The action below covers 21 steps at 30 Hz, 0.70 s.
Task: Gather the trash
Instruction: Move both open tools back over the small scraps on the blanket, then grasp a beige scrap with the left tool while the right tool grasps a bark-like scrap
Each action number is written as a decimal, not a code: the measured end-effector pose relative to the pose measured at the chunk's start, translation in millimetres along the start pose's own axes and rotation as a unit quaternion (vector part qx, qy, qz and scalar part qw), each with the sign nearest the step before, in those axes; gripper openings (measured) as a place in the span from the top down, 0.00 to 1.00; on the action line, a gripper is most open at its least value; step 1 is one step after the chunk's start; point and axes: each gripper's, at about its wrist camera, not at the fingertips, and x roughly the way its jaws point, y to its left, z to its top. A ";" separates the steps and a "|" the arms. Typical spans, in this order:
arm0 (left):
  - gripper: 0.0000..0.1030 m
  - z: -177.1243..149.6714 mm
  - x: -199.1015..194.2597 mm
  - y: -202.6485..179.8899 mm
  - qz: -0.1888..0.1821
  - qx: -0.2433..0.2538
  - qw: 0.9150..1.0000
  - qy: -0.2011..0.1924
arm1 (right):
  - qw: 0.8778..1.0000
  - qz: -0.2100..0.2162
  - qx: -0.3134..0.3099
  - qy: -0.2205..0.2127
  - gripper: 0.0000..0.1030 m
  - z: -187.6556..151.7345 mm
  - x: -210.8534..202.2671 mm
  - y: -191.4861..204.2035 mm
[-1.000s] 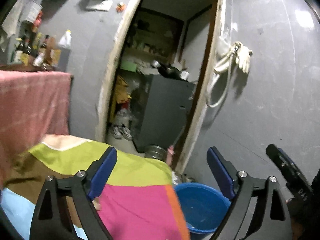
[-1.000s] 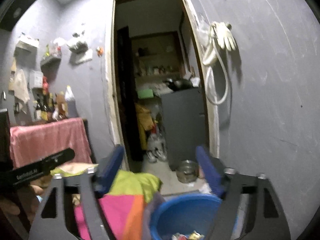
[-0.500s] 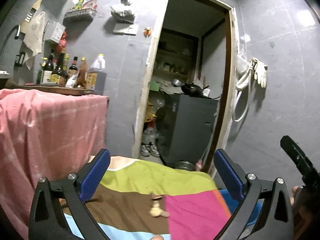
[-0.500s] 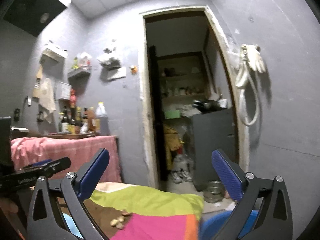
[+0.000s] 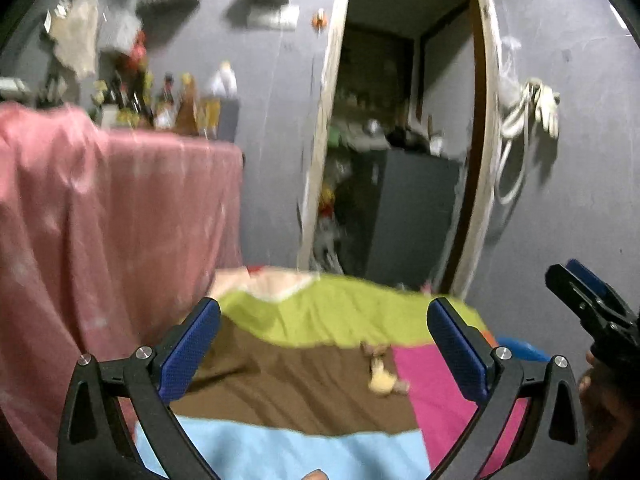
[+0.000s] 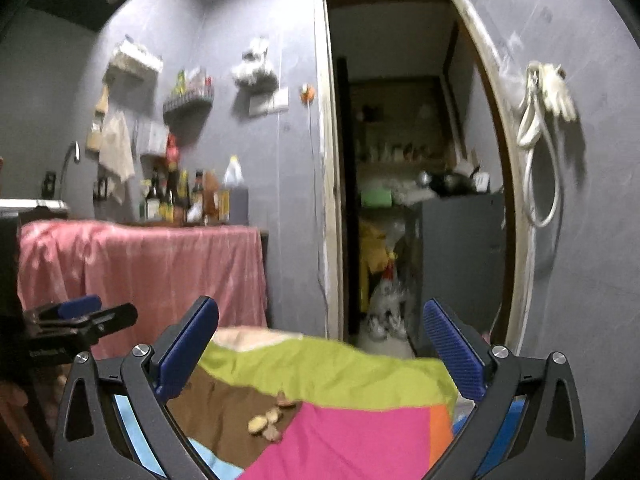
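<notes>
Both the left gripper [image 5: 324,344] and right gripper [image 6: 320,344] are spread wide, holding nothing. The trash scraps [image 6: 269,420] (blurred) lie on the patchwork surface [image 6: 328,372], strung toward 1 o'clock in the right view. Only the left view shows the blue basin [image 5: 520,350] at 3 o'clock.

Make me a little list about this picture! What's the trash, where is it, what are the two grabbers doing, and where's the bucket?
trash: small yellowish-brown scraps, a little cluster
where: on the brown patch of the colourful patchwork cloth, beside the pink patch
left gripper: open, holding nothing, above the cloth
right gripper: open, holding nothing, above the cloth
bucket: blue basin, only an edge shows past the cloth's right side
background: pink-draped counter with bottles, open doorway
</notes>
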 end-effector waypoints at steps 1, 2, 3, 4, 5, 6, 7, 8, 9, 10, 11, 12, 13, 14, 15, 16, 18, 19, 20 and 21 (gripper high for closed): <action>0.02 -3.4 8.1 2.9 -0.004 -0.003 1.000 0.019 | 1.000 0.003 0.001 0.013 0.00 -3.9 6.2 -2.2; 0.02 -6.4 14.7 5.4 -0.005 -0.004 0.999 0.031 | 1.000 0.002 0.002 0.025 0.00 -7.3 10.5 -4.1; 0.02 -8.6 19.4 5.8 -0.005 -0.003 0.999 0.040 | 0.999 0.003 0.001 0.038 0.00 -11.2 15.6 -6.4; 0.02 -11.4 25.5 6.3 -0.006 -0.001 0.999 0.052 | 0.999 0.006 0.001 0.052 0.03 -15.1 20.6 -8.4; 0.02 -14.3 31.3 6.4 -0.010 0.001 0.998 0.064 | 0.998 0.009 0.001 0.066 0.06 -19.0 26.0 -10.6; 0.02 -17.2 35.8 6.7 -0.013 0.002 0.997 0.073 | 0.997 0.011 0.000 0.080 0.11 -22.4 30.5 -11.6; 0.03 -20.6 41.0 6.1 -0.017 0.002 0.996 0.082 | 0.996 0.013 -0.003 0.092 0.17 -25.2 34.3 -12.6; 0.03 -23.7 45.4 5.3 -0.022 0.004 0.996 0.091 | 0.993 0.019 -0.007 0.113 0.18 -30.1 41.4 -13.4; 0.03 -26.8 50.0 4.0 -0.029 0.007 0.994 0.102 | 0.991 0.026 -0.008 0.128 0.23 -33.9 45.3 -14.2; 0.05 -29.4 53.7 2.1 -0.033 0.010 0.993 0.109 | 0.990 0.031 -0.009 0.140 0.28 -37.1 49.1 -14.3; 0.06 -33.0 58.7 -0.4 -0.037 0.016 0.992 0.118 | 0.986 0.040 -0.014 0.161 0.31 -42.4 55.5 -14.1; 0.09 -34.1 62.3 -1.8 -0.041 0.018 0.991 0.125 | 0.984 0.045 -0.018 0.174 0.37 -47.1 59.6 -13.4; 0.14 -36.4 66.6 -3.7 -0.047 0.022 0.989 0.135 | 0.981 0.049 -0.021 0.187 0.42 -51.6 63.2 -13.1; 0.17 -38.6 71.8 -5.9 -0.054 0.026 0.987 0.148 | 0.978 0.054 -0.024 0.199 0.46 -55.7 66.4 -12.9; 0.23 -41.6 78.5 -7.7 -0.067 0.028 0.984 0.165 | 0.976 0.059 -0.026 0.210 0.53 -59.0 69.5 -13.3; 0.28 -43.9 83.5 -8.2 -0.075 0.027 0.981 0.177 | 0.973 0.066 -0.027 0.221 0.55 -62.2 72.1 -13.7; 0.35 -48.3 95.0 -8.8 -0.093 0.022 0.974 0.207 | 0.968 0.078 -0.030 0.237 0.59 -67.6 76.4 -13.5; 0.38 -50.0 99.1 -8.9 -0.098 0.020 0.971 0.217 | 0.965 0.083 -0.035 0.245 0.62 -69.9 78.0 -12.7; 0.39 -52.1 104.2 -9.0 -0.103 0.019 0.968 0.228 | 0.963 0.087 -0.039 0.251 0.63 -71.9 79.4 -11.6; 0.42 -53.4 107.4 -9.8 -0.107 0.018 0.966 0.235 | 0.961 0.090 -0.043 0.258 0.65 -74.3 81.2 -10.2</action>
